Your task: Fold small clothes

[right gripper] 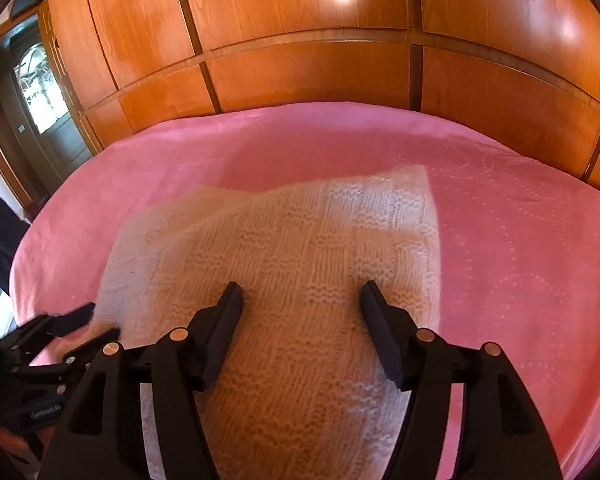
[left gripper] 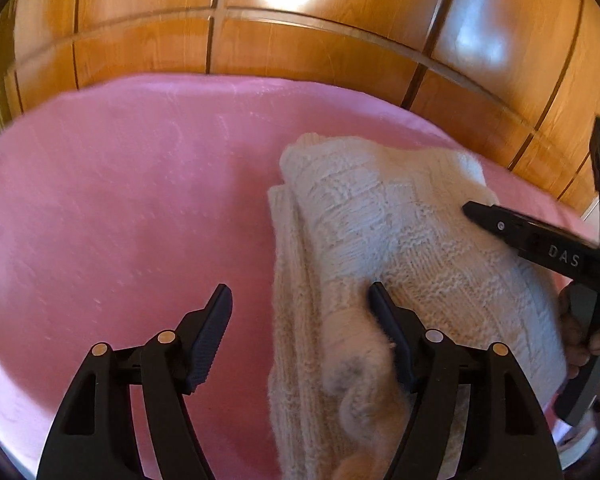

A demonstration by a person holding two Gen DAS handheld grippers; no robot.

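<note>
Both claws gape over knit garment [right gripper: 300,264]

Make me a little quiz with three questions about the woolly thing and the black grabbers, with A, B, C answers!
1. Where does the cream knitted garment lie?
A. on the pink bedspread
B. on a wooden floor
C. in a basket

2. What colour is the cupboard wall behind the bed?
A. white
B. orange-brown wood
C. blue

3. How are the right gripper and left gripper set?
A. both shut on the garment
B. one shut
C. both open

Answers: 1 A, pink cloth shows all round the garment. 2 B, glossy wood panels. 3 C, each pair of fingers stands apart.
</note>
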